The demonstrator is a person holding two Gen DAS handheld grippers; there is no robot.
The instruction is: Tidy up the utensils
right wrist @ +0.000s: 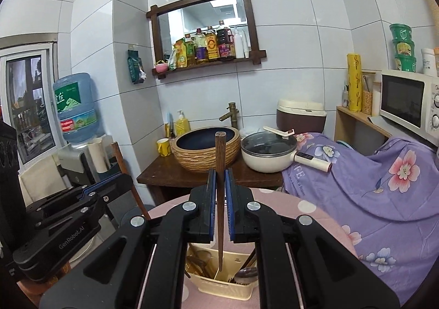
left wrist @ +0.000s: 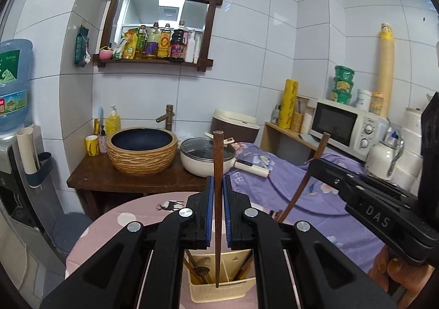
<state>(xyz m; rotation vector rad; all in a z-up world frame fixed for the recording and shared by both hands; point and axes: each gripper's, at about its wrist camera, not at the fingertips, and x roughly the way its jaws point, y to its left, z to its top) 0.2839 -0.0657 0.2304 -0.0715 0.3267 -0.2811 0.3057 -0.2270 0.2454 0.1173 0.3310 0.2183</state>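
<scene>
Both jaws are nearly shut, each pinching one dark wooden chopstick between its blue pads: the left gripper holds its chopstick upright at lower centre of the left view, and the right gripper holds the other chopstick the same way in the right view. Each stick's thin tip hangs just over the cream utensil holder at the bottom of the frame, which already has spoons and other sticks in its compartments; which compartment each tip is over I cannot tell. That holder stands on a pink spotted surface. Such sticks look light, stiff and smooth, so a grip around mid-length, as here, should keep them from swinging, though a slim round shaft may slip or twist between flat pads. Farther back, mid-frame, are a woven basin and a lidded white pot, with a purple flowered cloth to the right.
</scene>
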